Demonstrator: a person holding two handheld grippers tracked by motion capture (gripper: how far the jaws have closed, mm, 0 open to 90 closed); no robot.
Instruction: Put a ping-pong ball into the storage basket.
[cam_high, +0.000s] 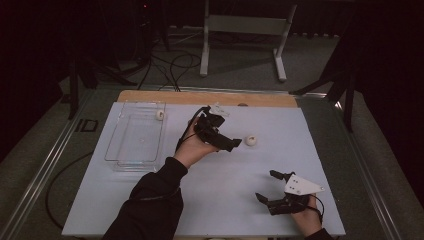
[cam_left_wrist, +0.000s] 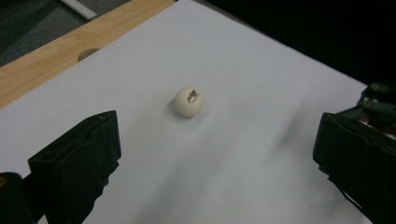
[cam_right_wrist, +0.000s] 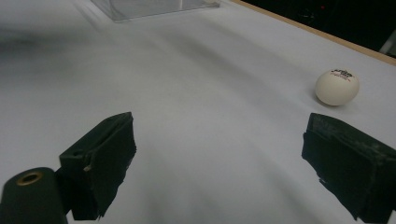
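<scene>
One white ball (cam_left_wrist: 188, 101) lies bare on the bench (cam_high: 210, 200), just ahead of my left gripper (cam_high: 233, 143), whose jaws stand wide apart and empty. A clumsy nudge could send it rolling toward the far wooden edge (cam_high: 207, 97). My right gripper (cam_high: 267, 187) waits spread and empty, well apart. A second ball (cam_high: 160, 115) sits by the clear tray (cam_high: 112, 150); open room all round.

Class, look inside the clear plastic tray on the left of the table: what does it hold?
The clear tray looks empty; the white table shows through its floor. A white ball sits by its far corner, inside or outside unclear.
</scene>
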